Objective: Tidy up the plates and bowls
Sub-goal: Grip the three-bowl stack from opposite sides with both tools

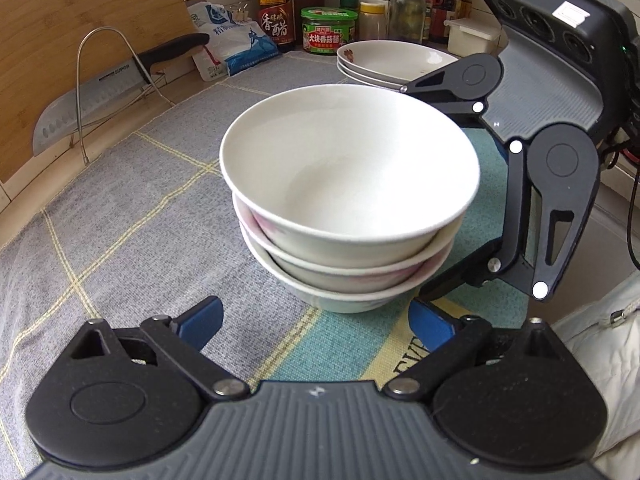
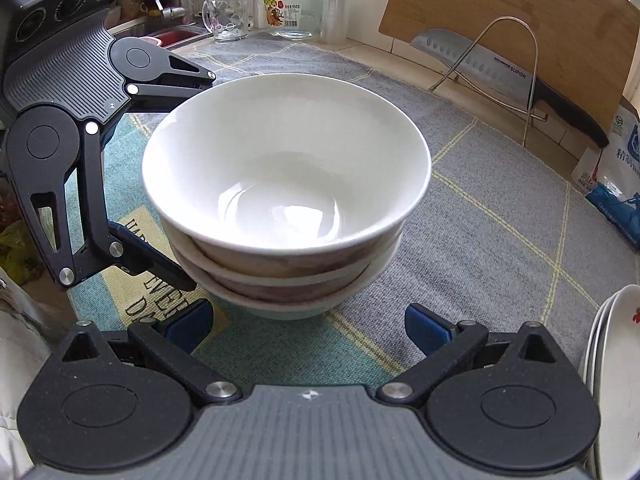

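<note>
A stack of three white bowls (image 1: 348, 184) (image 2: 284, 176) stands on a grey checked mat (image 1: 120, 208), the lower two with pink patterns. My left gripper (image 1: 318, 324) is open, its blue pads just short of the stack's base. My right gripper (image 2: 308, 326) is open too, close to the stack from another side. In the left wrist view the right gripper (image 1: 414, 190) has one finger behind the top rim and one by the bottom bowl. In the right wrist view the left gripper (image 2: 200, 180) straddles the stack likewise. A stack of shallow white plates (image 1: 384, 60) (image 2: 612, 360) lies nearby.
A cleaver (image 1: 80, 112) (image 2: 492, 68) rests in a wire rack against a bamboo cutting board (image 1: 60, 20). A salt bag (image 1: 228, 40), sauce bottles and jars (image 1: 328, 30) line the back. A glass mug (image 2: 226, 16), a big jar (image 2: 296, 6) and a sink (image 2: 172, 34) stand beyond the mat.
</note>
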{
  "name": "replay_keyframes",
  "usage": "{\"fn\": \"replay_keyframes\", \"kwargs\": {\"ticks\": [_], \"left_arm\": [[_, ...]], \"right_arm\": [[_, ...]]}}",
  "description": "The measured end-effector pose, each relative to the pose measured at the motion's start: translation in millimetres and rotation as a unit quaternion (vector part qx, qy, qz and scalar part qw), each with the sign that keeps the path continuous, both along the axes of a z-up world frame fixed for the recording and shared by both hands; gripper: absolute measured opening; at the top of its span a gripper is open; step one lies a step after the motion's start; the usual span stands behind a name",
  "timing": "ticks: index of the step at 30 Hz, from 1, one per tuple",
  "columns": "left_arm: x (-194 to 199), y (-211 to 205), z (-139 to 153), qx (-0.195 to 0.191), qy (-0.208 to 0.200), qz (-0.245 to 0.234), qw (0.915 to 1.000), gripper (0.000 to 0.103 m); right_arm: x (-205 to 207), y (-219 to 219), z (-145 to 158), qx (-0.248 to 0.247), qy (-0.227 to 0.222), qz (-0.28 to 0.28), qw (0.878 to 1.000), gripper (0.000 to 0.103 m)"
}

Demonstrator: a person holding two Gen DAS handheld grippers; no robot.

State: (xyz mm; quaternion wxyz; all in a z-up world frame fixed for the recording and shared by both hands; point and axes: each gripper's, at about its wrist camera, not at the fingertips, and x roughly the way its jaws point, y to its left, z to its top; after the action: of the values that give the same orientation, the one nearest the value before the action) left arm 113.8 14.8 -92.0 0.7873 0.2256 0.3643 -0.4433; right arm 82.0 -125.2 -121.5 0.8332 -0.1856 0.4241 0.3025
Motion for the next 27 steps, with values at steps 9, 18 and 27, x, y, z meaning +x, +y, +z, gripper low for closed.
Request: {"fn": "replay_keyframes", "kwargs": {"ticks": [9, 18, 27], "left_arm": [[4.3, -6.3, 0.9, 0.009, -0.001, -0.047, 0.9989, 0.097], [8.1, -7.7, 2.9, 0.011, -0.005, -0.09, 0.9958, 0.096], [11.8, -9.5, 5.0, 0.011, -0.008, -0.126, 0.9919, 0.092]], "right_arm": [[8.6, 1.1, 3.3, 0.002, 0.003, 0.019, 1.0, 0.103], [6.0, 2.7, 10.2, -0.001, 0.001, 0.032, 0.999, 0.099], [1.4, 5.8, 14.8, -0.007, 0.005, 0.047, 0.999, 0.091]]}}
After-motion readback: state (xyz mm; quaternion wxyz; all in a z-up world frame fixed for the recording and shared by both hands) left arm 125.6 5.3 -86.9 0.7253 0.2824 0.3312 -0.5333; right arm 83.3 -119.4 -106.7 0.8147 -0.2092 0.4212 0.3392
